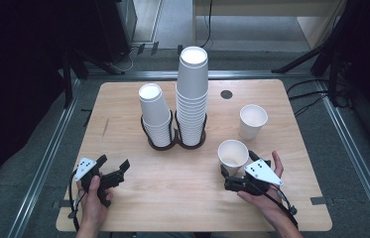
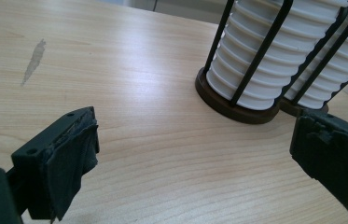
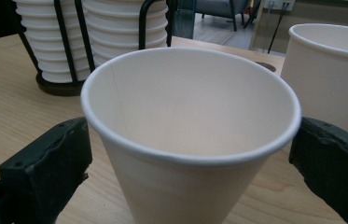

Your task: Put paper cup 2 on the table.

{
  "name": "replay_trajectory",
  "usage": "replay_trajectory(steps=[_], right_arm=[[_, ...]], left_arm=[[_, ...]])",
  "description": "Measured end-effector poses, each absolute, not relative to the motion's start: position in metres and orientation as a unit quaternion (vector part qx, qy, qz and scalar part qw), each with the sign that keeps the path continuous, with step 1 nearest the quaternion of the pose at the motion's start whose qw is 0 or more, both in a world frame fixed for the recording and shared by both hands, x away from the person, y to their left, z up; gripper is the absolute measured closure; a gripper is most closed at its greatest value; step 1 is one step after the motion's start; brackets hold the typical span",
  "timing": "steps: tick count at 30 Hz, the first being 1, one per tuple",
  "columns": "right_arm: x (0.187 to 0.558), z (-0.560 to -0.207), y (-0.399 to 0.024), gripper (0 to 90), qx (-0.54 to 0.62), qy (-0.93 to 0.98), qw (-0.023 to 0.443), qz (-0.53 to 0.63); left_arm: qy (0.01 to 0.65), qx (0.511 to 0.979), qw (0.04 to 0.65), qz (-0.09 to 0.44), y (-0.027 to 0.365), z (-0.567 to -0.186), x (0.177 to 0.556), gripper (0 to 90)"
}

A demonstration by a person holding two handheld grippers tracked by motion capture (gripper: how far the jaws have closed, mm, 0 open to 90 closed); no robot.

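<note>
A white paper cup (image 1: 232,154) is standing upright, mouth up, on the wooden table (image 1: 172,198), at about four o'clock from the table's middle. The right gripper (image 1: 232,173) is sitting just at the cup's six o'clock side, and in the right gripper view the cup (image 3: 190,140) is standing between the two black jaws, which are spread wide; a small gap is showing between each pad and the cup wall, so the tongs are gripping nothing. The person's right hand (image 1: 267,191) is wrapping around the gripper's body near the table's near edge. A second paper cup (image 1: 252,120) is standing at one o'clock from the first, apart from it. At the table's middle, toward twelve o'clock, a dark double wire holder (image 1: 172,141) is keeping two stacks of upside-down cups, a shorter stack (image 1: 155,114) at nine o'clock of the taller stack (image 1: 191,94). The left gripper (image 1: 114,166) is resting at about seven o'clock of the table, held by the left hand (image 1: 93,191); its jaws are standing wide apart with bare wood between them, pointing toward the holder (image 2: 237,109).
</note>
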State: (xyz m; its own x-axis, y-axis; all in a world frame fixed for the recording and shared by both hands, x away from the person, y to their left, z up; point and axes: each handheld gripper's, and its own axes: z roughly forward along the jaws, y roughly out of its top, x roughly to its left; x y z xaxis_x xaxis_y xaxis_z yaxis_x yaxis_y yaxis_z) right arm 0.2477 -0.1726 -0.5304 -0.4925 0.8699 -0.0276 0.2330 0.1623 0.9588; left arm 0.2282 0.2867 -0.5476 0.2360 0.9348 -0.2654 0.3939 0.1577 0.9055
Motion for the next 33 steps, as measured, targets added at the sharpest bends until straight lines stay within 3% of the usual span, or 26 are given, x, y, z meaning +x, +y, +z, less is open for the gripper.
replay_trajectory(steps=[14,33], right_arm=[[0.231,-0.524,-0.222,0.0,0.398,0.679,0.344,0.512],[0.256,-0.542,-0.300,0.0,0.510,0.612,0.399,0.454]], left_arm=[[0.567,0.590,0.512,0.262,0.297,-0.551,0.226,1.4],[0.562,0.594,0.514,0.257,0.295,-0.554,0.223,1.4]])
